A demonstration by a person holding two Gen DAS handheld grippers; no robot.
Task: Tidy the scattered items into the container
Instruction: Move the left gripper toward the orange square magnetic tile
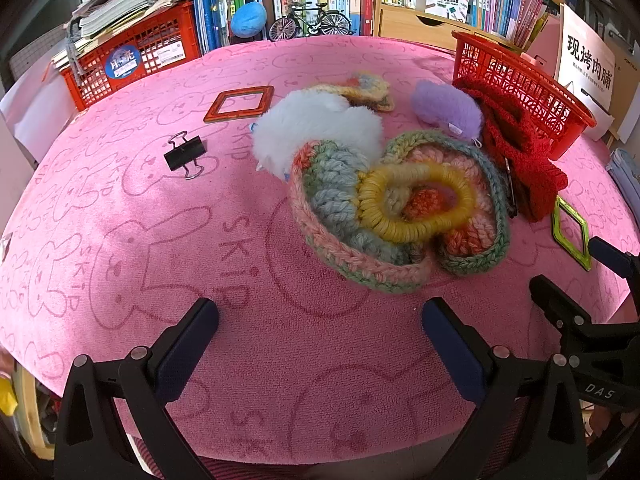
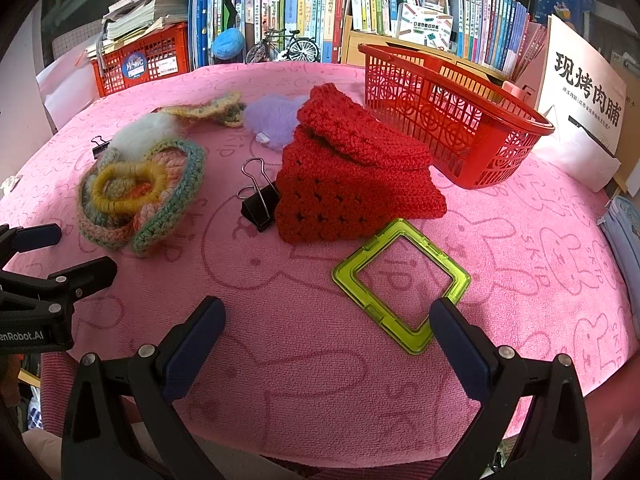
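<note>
Two grippers, both with fingers spread wide and nothing between them — I'm hovering at the near edge of the pink cloth [image 2: 304, 360] and nothing is picked yet. My left gripper [image 1: 320, 344] faces the multicoloured crochet bowl [image 1: 400, 224], which has a yellow yarn ring [image 1: 416, 204] lying in it and a white fluffy pompom [image 1: 316, 128] touching its far-left rim. My right gripper [image 2: 328, 340] has the green square frame [image 2: 401, 282] flat on the cloth just ahead, its near corner close beside my right finger.

The red basket [image 2: 452, 120] — my container, I judge — sits at the far right and looks bare inside from this angle, so I'd call the tidying barely begun. Scattered between me and it: a red crochet piece [image 2: 352, 172] heaped just in front of the basket, a black binder clip [image 2: 260, 200] touching its left edge, a purple fluffy toy [image 2: 272, 120] behind, a flat crochet coaster [image 2: 212, 110] further left. From the left view I also see a second binder clip [image 1: 186, 154] and an orange square frame [image 1: 240, 103] out on the left.

Next move, as I read it: ease the right gripper forward and down, straddle one edge of the green frame, close on it. It lies flat and thin, so the fingers need to get low, or they may skate over it.
</note>
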